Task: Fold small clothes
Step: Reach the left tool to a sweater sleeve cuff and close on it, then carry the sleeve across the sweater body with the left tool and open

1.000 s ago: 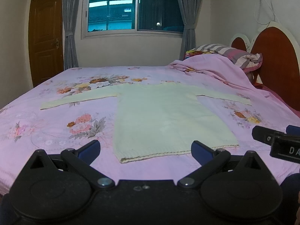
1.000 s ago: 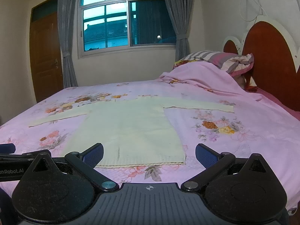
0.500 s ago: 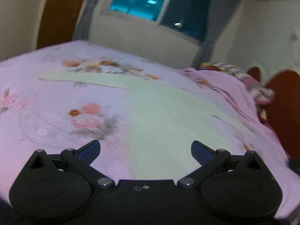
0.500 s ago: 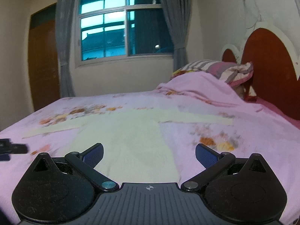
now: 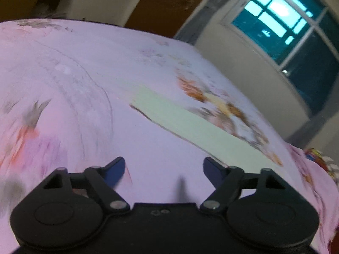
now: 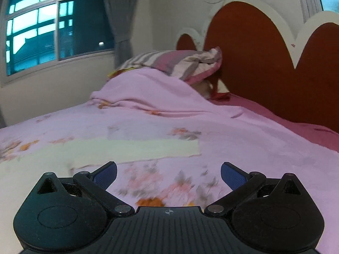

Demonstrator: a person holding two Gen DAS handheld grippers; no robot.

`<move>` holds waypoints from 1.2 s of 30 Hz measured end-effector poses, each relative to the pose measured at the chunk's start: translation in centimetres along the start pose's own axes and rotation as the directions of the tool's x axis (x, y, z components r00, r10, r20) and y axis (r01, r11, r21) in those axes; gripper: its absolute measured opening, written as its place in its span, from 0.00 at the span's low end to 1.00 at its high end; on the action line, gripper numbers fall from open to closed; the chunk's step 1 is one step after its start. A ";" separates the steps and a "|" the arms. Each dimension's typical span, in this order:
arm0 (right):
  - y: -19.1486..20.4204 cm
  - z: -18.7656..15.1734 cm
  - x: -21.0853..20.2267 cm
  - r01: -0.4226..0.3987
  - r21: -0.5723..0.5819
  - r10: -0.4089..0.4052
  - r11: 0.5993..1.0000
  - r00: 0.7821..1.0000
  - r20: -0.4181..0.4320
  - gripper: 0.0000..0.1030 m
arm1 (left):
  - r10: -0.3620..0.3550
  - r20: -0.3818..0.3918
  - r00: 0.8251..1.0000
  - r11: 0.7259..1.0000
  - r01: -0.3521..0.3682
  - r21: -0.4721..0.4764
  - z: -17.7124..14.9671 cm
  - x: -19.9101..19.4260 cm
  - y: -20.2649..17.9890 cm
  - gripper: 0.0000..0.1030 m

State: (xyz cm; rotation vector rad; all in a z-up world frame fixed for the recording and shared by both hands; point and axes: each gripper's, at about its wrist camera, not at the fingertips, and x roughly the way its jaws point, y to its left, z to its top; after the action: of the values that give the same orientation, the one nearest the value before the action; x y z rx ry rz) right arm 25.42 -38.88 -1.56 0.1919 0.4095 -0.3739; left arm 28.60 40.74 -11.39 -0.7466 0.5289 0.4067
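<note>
A pale yellow-green long-sleeved sweater lies flat on a pink floral bedsheet point(image 5: 63, 74). In the left wrist view only its left sleeve point(image 5: 180, 116) shows, a band running to upper left, its cuff ahead of my open left gripper point(image 5: 164, 169). In the right wrist view the right sleeve point(image 6: 137, 150) stretches rightward, cuff end near the middle, just beyond my open right gripper point(image 6: 168, 173). Both grippers hover low over the sheet, empty. The sweater's body is mostly out of view.
A bunched pink blanket point(image 6: 152, 95) and a striped pillow point(image 6: 180, 63) lie against the red headboard point(image 6: 264, 63) at the right. A window point(image 5: 296, 31) with grey curtains and a brown door point(image 5: 161, 4) stand beyond the bed.
Both grippers have swung apart and moved forward: the left one turned left toward the left sleeve, the right one turned right toward the right sleeve. Both stay open.
</note>
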 end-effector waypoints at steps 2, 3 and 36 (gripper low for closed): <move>-0.6 0.3 1.9 0.029 0.007 -0.029 1.000 0.999 -0.013 1.00 | -0.038 -0.023 0.999 0.995 0.036 -0.097 1.6 3.0 1.8 0.76; -0.6 0.2 2.9 0.037 0.015 -0.037 0.999 0.999 -0.020 1.00 | -0.070 -0.030 0.997 0.988 0.065 -0.137 2.1 4.2 2.3 0.76; -15.4 -5.4 13.3 0.179 0.127 -0.173 0.976 0.983 -0.061 1.00 | -0.421 -0.165 0.892 0.775 0.448 0.446 -11.3 9.0 -44.5 0.01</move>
State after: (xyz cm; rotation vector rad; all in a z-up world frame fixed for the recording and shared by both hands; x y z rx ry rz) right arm 28.84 -55.75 -13.66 0.2960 0.4528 -0.5724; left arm 55.59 4.29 -0.07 -0.3805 0.4638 -0.1845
